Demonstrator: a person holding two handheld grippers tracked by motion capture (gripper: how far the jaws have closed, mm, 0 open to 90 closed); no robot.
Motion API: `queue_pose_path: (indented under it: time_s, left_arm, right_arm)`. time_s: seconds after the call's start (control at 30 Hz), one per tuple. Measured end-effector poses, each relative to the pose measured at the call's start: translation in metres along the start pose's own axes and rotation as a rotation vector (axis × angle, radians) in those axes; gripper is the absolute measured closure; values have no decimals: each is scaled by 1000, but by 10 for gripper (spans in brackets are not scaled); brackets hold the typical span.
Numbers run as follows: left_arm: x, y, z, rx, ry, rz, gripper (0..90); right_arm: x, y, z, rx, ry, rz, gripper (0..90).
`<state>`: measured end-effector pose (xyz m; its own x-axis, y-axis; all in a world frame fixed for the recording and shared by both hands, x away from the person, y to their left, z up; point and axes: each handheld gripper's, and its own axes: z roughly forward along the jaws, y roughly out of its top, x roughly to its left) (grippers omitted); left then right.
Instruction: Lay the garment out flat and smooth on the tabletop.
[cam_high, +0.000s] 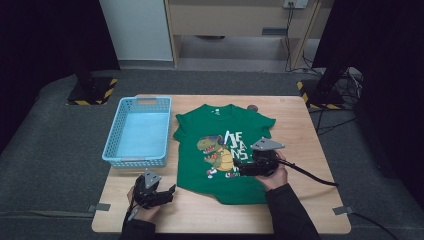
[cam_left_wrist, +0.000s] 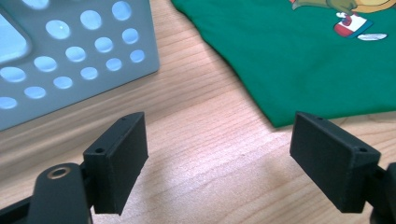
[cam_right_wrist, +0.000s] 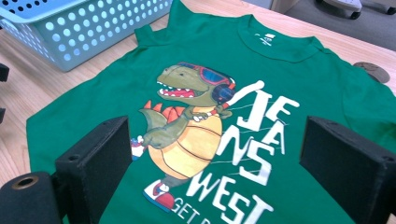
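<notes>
Wooden table mid-frame, green T-shirt spread flat at centre, ready for folding; my left gripper lower left, jaws released, near hem corner; right gripper released over print; basket left, waiting

At centre frame you see a green T-shirt printed with a yellow-bellied, red-goggled dinosaur and white lettering, a pale blue perforated basket at its left, and your black grippers over the light wood-grain counter.
</notes>
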<state>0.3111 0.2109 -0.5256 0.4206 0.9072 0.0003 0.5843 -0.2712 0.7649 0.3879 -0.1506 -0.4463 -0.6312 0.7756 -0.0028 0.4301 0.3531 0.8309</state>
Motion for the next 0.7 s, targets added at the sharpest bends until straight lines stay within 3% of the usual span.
queue_pose_path:
  time_s: [0.27,0.33,0.43,0.7]
  left_arm:
    - [-9,1,2,-7,-28,4,202]
    - [-13,2,2,-15,-51,29,215]
    - [-20,4,2,-22,-75,63,235]
    - [-33,10,6,-38,-127,78,283]
  right_arm:
    - [-4,-12,1,7,-19,25,107]
    - [-7,-18,-1,12,-16,33,110]
    - [-11,-30,-5,25,-27,40,112]
    - [-27,-64,-12,60,-55,87,118]
